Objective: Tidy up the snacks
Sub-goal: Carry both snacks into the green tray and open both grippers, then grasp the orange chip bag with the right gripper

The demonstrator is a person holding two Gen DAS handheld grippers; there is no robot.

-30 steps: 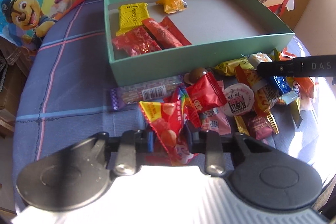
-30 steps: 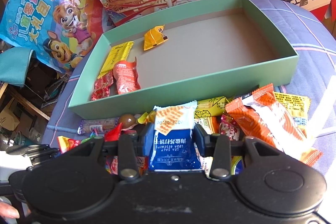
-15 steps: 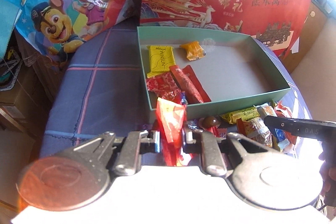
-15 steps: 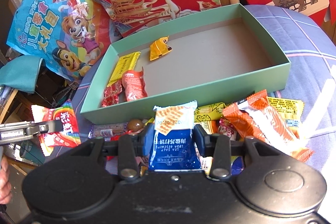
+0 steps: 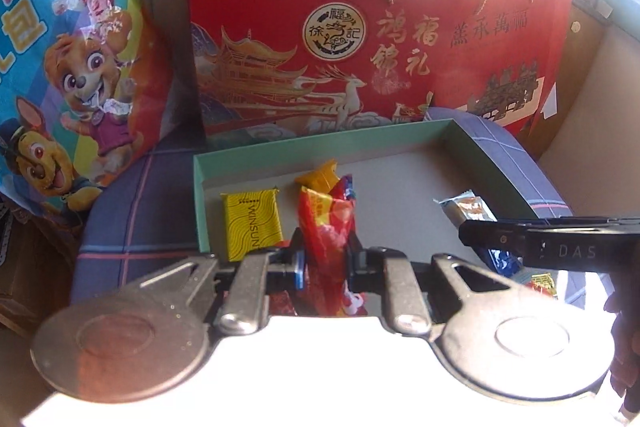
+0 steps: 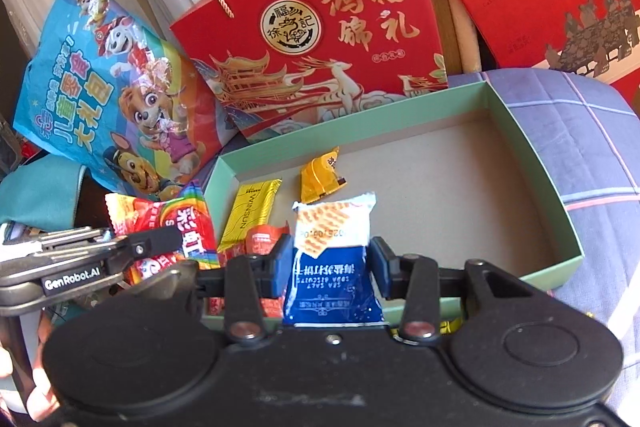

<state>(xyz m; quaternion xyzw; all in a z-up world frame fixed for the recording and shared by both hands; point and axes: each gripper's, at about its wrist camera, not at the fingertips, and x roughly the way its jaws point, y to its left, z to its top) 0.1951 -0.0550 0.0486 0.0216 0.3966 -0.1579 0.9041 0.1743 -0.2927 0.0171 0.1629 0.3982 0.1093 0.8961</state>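
Red rainbow-candy packet [image 5: 328, 227] — pinched by the left tongs [image 5: 326, 259] — has risen over the green box [image 6: 536, 155]. Right tongs [image 6: 332, 263] likewise pinch a blue soda-biscuit packet [image 6: 332, 267] — both ready to drop in.

We are reading "WINSUN" on the yellow packet [image 5: 251, 223] in the box, "DAS" on the dark gripper finger [image 5: 552, 245] at the right edge of the left wrist view, and "GenRobot.AI" on the gripper body [image 6: 72, 281] at lower left of the right wrist view. The blue biscuit packet [image 6: 332, 267] is showing "SEA SALT SODA BISCUITS" upside down.
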